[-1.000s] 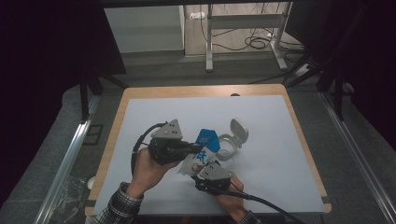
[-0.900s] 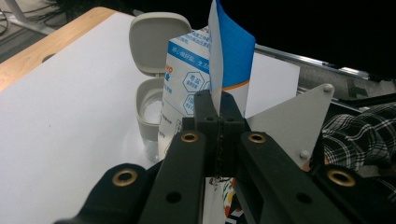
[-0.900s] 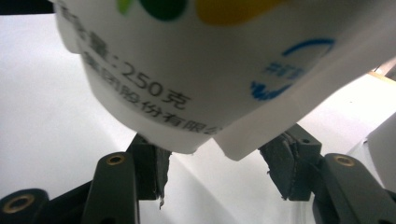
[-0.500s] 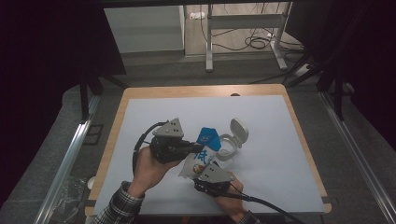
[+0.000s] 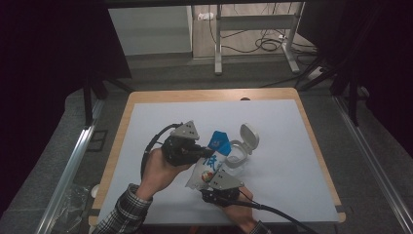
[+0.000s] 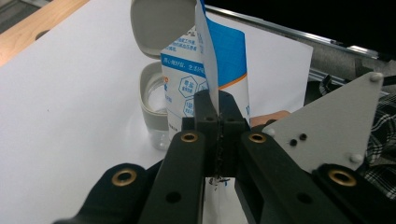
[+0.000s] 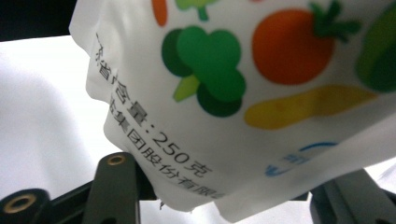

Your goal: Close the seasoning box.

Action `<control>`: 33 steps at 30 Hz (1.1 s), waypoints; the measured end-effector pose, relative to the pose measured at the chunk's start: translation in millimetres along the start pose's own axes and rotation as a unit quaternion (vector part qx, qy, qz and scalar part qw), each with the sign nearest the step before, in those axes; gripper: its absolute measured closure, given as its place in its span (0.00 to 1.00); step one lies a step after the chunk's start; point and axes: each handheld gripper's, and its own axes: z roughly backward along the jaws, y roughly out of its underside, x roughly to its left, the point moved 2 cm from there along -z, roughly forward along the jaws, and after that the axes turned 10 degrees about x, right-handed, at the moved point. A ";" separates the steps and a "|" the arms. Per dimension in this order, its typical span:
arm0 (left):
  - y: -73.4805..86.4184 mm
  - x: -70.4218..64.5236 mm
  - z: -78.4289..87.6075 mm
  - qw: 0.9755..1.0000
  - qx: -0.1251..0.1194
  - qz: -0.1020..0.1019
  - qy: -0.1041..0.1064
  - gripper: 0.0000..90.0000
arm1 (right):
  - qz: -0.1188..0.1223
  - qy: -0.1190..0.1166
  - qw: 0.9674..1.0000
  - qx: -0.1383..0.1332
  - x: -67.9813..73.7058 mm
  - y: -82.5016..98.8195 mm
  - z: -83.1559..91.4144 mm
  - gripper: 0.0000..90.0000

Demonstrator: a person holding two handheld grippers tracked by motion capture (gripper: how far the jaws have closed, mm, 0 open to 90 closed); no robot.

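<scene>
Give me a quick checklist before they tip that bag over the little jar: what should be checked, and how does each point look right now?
1. Left gripper clamped on the bag: ok; its fingers pinch the upper blue-and-white edge.
2. Right gripper supporting the bag's lower end: ok; the end sits between its fingers, and the bag's lower edge rests there in the right gripper view.
3. Jar lid flipped open: ok.
4. Jar upright on the white table cover: ok.
5. Bag's top cut open: cannot tell.
6. Bag's top above the jar's mouth: not ok; it stands beside the jar.
</scene>
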 end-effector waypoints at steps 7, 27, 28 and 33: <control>-6.3 0.8 -4.8 1.000 0.015 -0.002 -0.001 1.00 | 0.001 -0.018 1.000 -0.005 -0.4 -2.0 1.7 0.41; -17.7 7.4 -16.5 0.998 0.056 -0.004 -0.014 1.00 | -0.036 -0.075 0.997 0.001 -5.0 -4.6 -1.1 0.38; -18.3 7.6 -16.9 0.998 0.056 -0.004 -0.015 1.00 | -0.039 -0.078 0.996 0.000 -5.0 -4.7 -1.0 0.38; -20.7 8.5 -20.4 0.998 0.060 -0.005 -0.017 1.00 | -0.055 -0.096 0.994 0.000 -5.5 -5.1 -1.0 0.38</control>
